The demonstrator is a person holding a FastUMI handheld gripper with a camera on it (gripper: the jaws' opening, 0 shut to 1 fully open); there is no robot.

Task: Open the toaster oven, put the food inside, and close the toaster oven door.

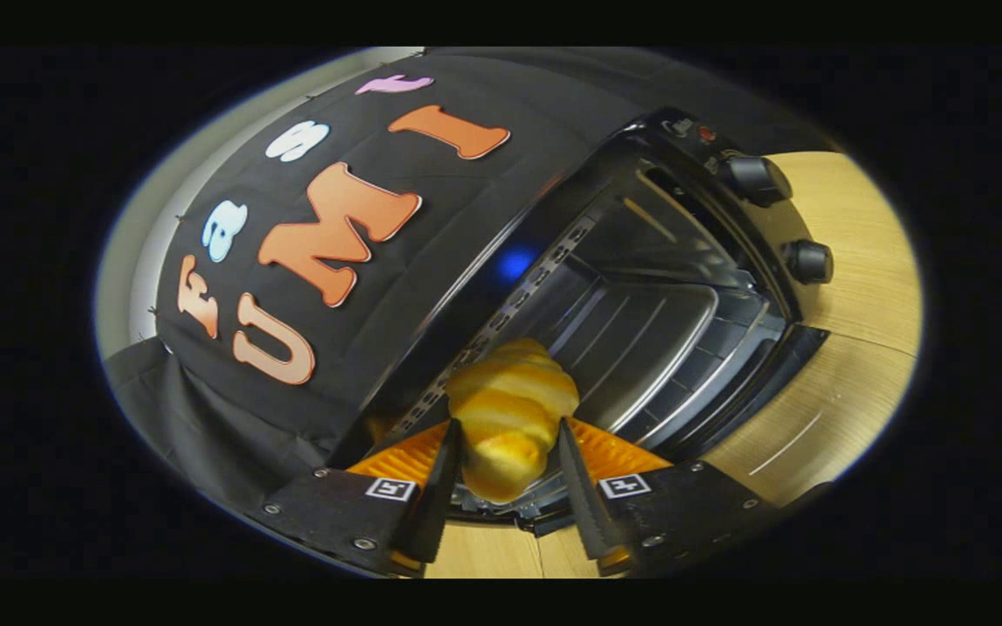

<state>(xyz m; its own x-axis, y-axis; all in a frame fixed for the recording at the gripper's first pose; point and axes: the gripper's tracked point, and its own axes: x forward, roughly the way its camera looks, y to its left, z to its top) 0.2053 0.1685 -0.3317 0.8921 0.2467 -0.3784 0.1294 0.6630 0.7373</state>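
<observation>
I am holding the bread [510, 417] tight between both fingers of my gripper [508, 487], right at the open oven [684, 287]. I think next I am pushing it onto the rack [640, 348], then letting go.

A black cloth [431, 226] hangs as the booth's wall, creased with fine fold lines and pinned along its upper edge, its lower part falling in loose folds. Behind the cloth a pale, plain wall [131, 261] shows as a curved strip. A light wooden table [858, 252] with visible grain and a seam between its boards lies below. A small blue glow [514, 261] reflects beside the cloth.
</observation>
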